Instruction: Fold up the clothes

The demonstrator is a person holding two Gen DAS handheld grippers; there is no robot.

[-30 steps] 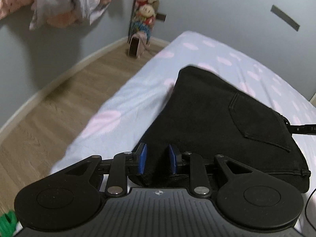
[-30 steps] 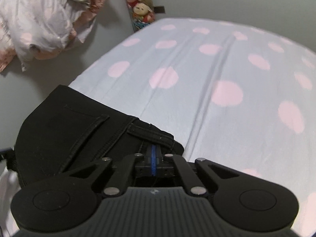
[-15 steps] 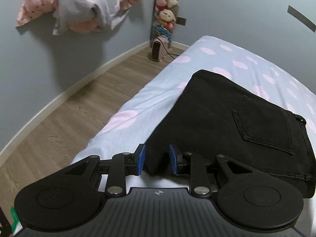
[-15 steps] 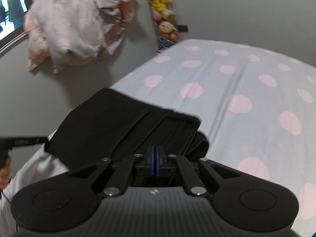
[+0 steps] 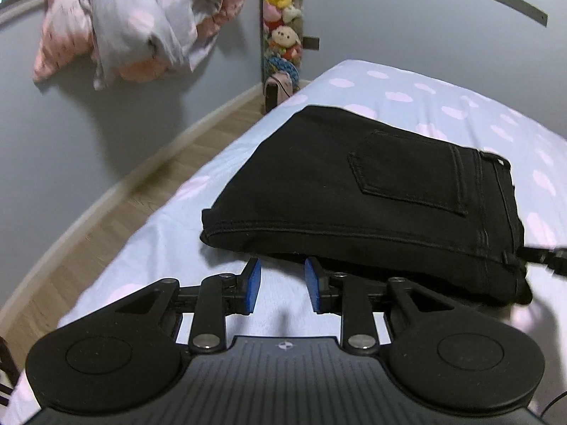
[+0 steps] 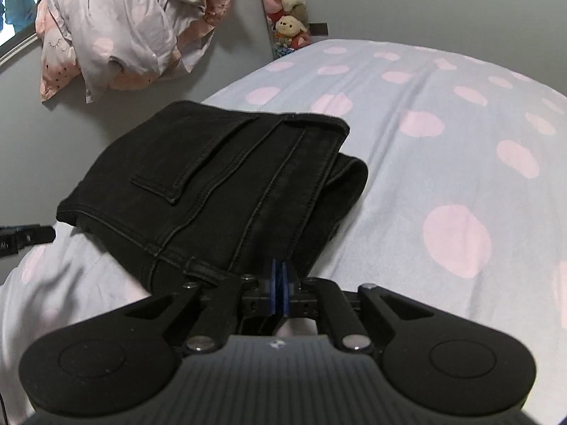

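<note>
Bed (image 6: 443,134), pale blue sheet with pink dots, fills most of both views; wood floor (image 5: 117,209) and grey wall (image 5: 88,134) beyond its edge, a heap of bedding (image 6: 124,28) against the wall, a column of plush toys (image 5: 281,24) in the corner.

Black jeans (image 5: 372,191) lie on the sheet near the bed's edge, folded into a compact stack — back pocket (image 6: 191,163) uppermost, waistband and layered fold visible on the side toward the right gripper (image 6: 279,283). Edges look reasonably squared.

Left gripper (image 5: 281,283): jaws have just been opening, now partly apart, blue pads clear of the denim, only sheet between them. The tips sit just short of the stack's near hem.

Right gripper: pads almost together, a sliver of gap. Its tips sit right at the stack's near corner; whether a pinch of denim is between them I cannot tell.

Judgement: folding of this garment looks essentially done. Left over, at most — releasing fully and a tidy of the thick side.
</note>
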